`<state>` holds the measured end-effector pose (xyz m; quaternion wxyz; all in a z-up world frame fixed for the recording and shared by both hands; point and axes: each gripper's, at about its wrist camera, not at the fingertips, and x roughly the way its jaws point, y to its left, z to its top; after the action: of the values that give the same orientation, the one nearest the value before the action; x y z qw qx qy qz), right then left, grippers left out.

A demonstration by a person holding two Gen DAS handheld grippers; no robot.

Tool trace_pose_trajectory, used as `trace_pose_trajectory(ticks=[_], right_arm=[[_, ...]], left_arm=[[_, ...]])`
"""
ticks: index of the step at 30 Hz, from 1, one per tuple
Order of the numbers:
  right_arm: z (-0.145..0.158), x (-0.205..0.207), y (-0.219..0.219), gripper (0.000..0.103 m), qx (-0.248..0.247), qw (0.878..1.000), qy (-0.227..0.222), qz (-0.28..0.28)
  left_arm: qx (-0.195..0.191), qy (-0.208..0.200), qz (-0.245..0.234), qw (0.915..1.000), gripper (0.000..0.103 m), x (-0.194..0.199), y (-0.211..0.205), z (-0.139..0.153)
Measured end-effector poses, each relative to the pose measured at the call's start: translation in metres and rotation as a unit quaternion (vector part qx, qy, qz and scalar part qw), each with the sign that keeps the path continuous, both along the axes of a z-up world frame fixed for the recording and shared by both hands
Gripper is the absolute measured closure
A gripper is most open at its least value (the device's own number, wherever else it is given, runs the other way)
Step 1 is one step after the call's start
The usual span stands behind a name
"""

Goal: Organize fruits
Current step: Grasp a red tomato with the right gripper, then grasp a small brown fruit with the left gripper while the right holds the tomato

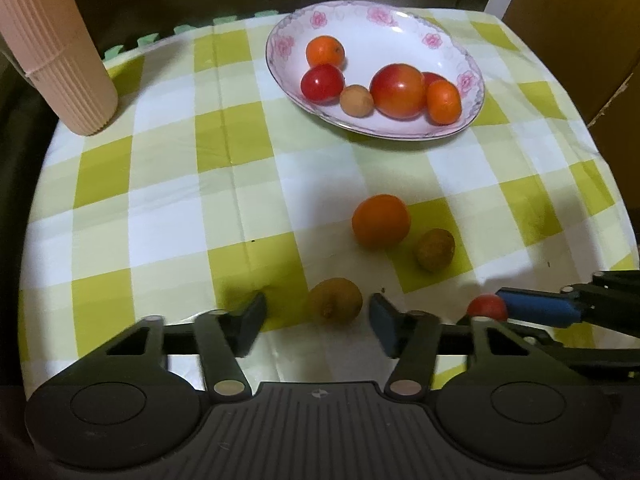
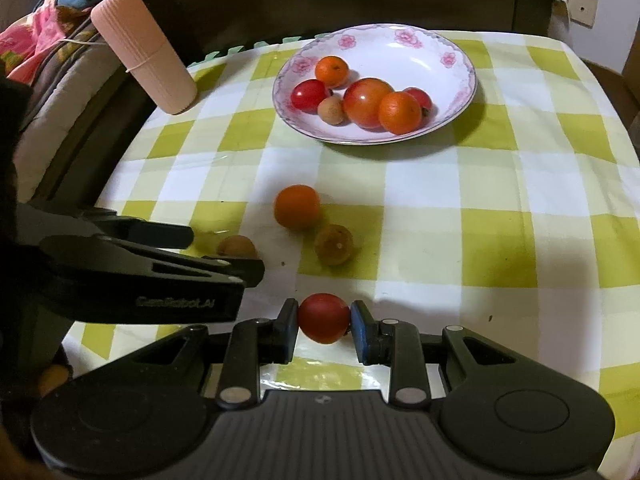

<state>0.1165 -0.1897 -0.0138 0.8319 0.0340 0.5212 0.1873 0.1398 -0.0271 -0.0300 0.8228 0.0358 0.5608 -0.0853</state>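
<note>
Nearest in the right wrist view, a small red tomato (image 2: 324, 323) is gripped between the two pads of the right tool (image 2: 324, 326), low over the checked cloth (image 2: 500, 208) that covers the counter. In the left wrist view the same tomato (image 1: 487, 307) is seen against a blue pad of that tool (image 1: 538, 312), at the right edge.

The left tool (image 1: 318, 316) is held wide apart, and a brown longan (image 1: 335, 301) lies on the cloth between its fingers, touched by neither. From the right wrist view the left tool (image 2: 216, 252) is seen side-on at the left, with this longan (image 2: 237, 246) partly hidden behind it.

A little farther out, an orange kumquat (image 1: 381, 221) and a second brown longan (image 1: 434, 249) rest just beside each other on the cloth; whether they touch cannot be told. They are also seen in the right wrist view, the kumquat (image 2: 297, 206) behind and left of the longan (image 2: 333, 245).

Farther still, a white plate (image 2: 452, 56) with pink flowers on its rim is set on the cloth. Two orange fruits, a large red-orange fruit, two smaller red ones and a pale longan are clustered in it.

At the far left corner of the cloth, a ribbed pink cylinder (image 2: 144, 52) is stood.
</note>
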Motion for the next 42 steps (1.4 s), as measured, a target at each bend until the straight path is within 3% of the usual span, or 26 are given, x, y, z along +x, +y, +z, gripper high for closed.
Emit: trace_pose_trajectory(ticks=[5,10,21,29,36,42], right_arm=[[-0.002,0.002,-0.003,0.075,-0.002,1.0,0.002,-0.007],[-0.004,0.003,-0.007,0.075,-0.008,1.0,0.005,-0.016],[-0.002,0.0,-0.011,0.075,-0.018,0.999,-0.001,-0.026],[0.0,-0.006,-0.012,0.075,-0.027,0.999,-0.005,-0.026],[-0.011,-0.003,-0.014,0.075,-0.033,0.999,0.008,-0.029],[-0.012,-0.001,-0.014,0.075,-0.03,0.999,0.011,-0.028]], left_arm=[[0.002,-0.004,-0.001,1.0,0.048,0.001,-0.002,-0.001],[0.001,-0.004,-0.008,1.0,0.064,-0.001,-0.005,0.003],[0.003,-0.004,-0.013,0.9999,0.065,-0.015,-0.003,0.009],[0.004,0.001,-0.011,0.9999,0.061,-0.018,-0.004,0.004],[0.0,-0.001,-0.011,0.9999,0.043,-0.013,-0.006,0.002],[0.003,-0.001,-0.015,0.9999,0.042,-0.013,-0.007,0.001]])
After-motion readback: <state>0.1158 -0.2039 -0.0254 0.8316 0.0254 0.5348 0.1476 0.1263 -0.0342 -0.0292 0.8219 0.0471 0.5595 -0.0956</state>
